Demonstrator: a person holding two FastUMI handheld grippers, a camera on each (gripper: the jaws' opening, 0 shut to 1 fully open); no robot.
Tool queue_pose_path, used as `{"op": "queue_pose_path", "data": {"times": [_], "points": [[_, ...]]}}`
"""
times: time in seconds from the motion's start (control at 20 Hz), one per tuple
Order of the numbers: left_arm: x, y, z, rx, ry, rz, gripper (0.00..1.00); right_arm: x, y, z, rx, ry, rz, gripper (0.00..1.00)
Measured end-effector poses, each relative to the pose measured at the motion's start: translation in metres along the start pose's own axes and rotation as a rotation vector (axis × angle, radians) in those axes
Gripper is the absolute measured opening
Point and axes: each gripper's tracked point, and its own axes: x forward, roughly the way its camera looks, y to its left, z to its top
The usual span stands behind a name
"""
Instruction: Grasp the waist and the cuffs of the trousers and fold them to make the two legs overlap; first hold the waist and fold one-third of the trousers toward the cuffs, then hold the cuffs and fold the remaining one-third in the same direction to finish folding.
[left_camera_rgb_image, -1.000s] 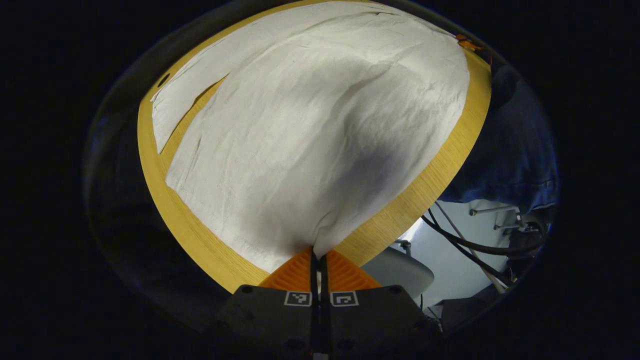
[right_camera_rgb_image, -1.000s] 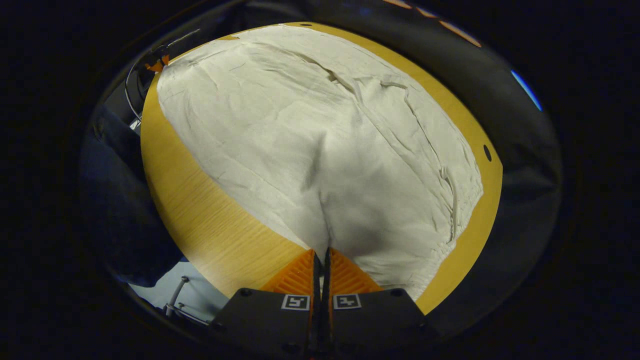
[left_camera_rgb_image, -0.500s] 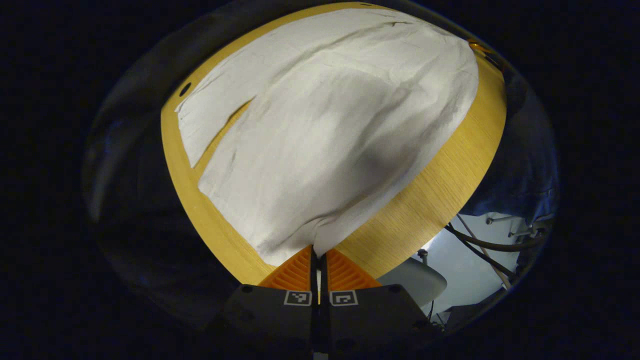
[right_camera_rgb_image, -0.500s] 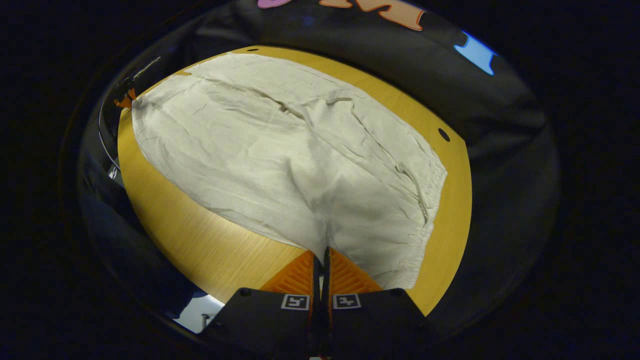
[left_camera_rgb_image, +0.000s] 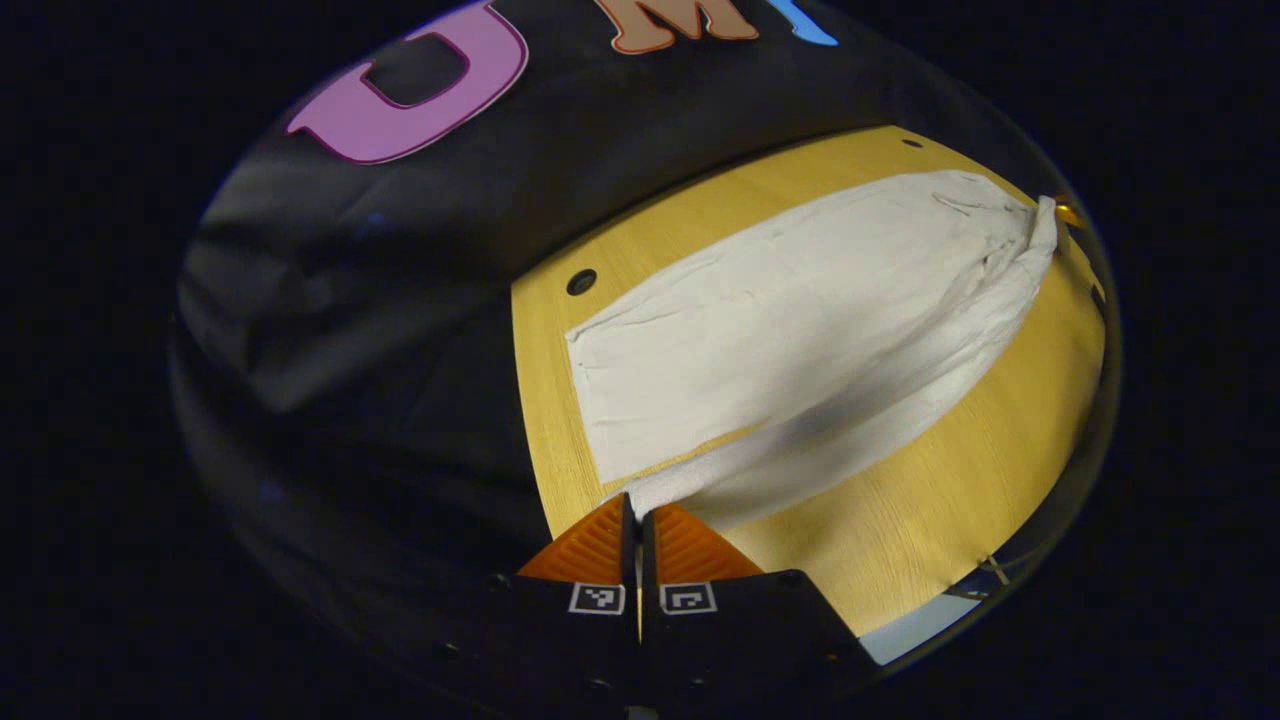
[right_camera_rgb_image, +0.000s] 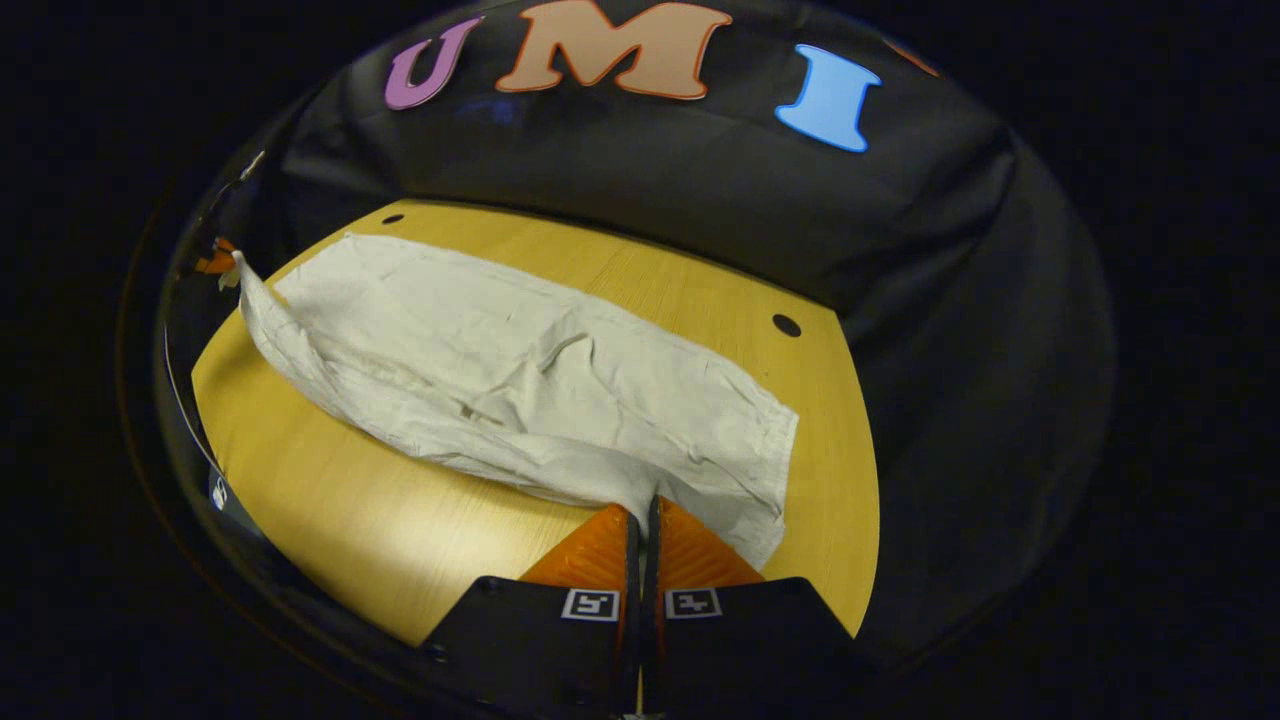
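Note:
White trousers (left_camera_rgb_image: 800, 330) lie lengthwise on a yellow wooden table (left_camera_rgb_image: 950, 520). In the left gripper view my left gripper (left_camera_rgb_image: 632, 503) is shut on the cuff end of the near leg, which is raised and draped toward the flat far leg. Across the cloth, a small part of the other gripper (left_camera_rgb_image: 1065, 212) shows at the far end. In the right gripper view my right gripper (right_camera_rgb_image: 645, 503) is shut on the trousers (right_camera_rgb_image: 520, 390) at the gathered waist (right_camera_rgb_image: 775, 455). The left gripper (right_camera_rgb_image: 215, 262) holds the opposite end lifted.
The black cloth wall (right_camera_rgb_image: 700, 200) hangs just behind the table's (right_camera_rgb_image: 350, 520) far edge. Small round holes (left_camera_rgb_image: 581, 281) (right_camera_rgb_image: 786, 325) sit near the tabletop's back corners. Bare wood lies on my side of the trousers.
Both grippers have carried the near edge of the trousers up and across toward the wall, so one leg now lies over the other. The views tilted up and the wall came in.

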Motion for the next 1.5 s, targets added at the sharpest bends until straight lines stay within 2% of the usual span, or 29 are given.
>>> {"op": "queue_pose_path", "data": {"times": [0.2,0.35,0.6,0.75,0.9,1.1,1.15,1.2,1.3,1.4,1.5], "points": [[0.025,0.036,0.054,-0.128,-0.126,0.149,0.00,0.024,-0.013,0.064,0.065,-0.116,-0.038,0.02],[0.024,0.052,0.079,-0.227,-0.205,0.233,0.00,0.053,-0.016,0.094,0.112,-0.149,-0.061,0.02],[0.080,0.070,0.113,-0.364,-0.219,0.287,0.00,0.121,-0.012,0.118,0.190,-0.137,-0.039,0.02],[0.115,0.066,0.118,-0.434,-0.216,0.275,0.00,0.162,-0.008,0.115,0.258,-0.104,-0.010,0.02],[0.155,0.059,0.115,-0.442,-0.183,0.273,0.00,0.197,-0.002,0.104,0.272,-0.065,0.001,0.03],[0.190,0.039,0.117,-0.531,-0.200,0.232,0.00,0.210,0.008,0.096,0.288,-0.041,0.052,0.09],[0.193,0.031,0.117,-0.561,-0.210,0.174,0.00,0.209,0.014,0.100,0.311,-0.048,0.086,0.31],[0.193,0.016,0.119,-0.591,-0.213,0.119,0.09,0.211,0.020,0.104,0.342,-0.060,0.118,0.39],[0.185,-0.001,0.132,-0.610,-0.237,0.060,0.53,0.200,0.004,0.111,0.377,-0.094,0.085,0.98],[0.176,0.004,0.151,-0.599,-0.292,0.078,0.98,0.181,-0.025,0.120,0.398,-0.142,0.032,0.97],[0.162,0.006,0.160,-0.615,-0.351,0.061,0.97,0.155,-0.058,0.123,0.432,-0.184,-0.020,0.97]]}}
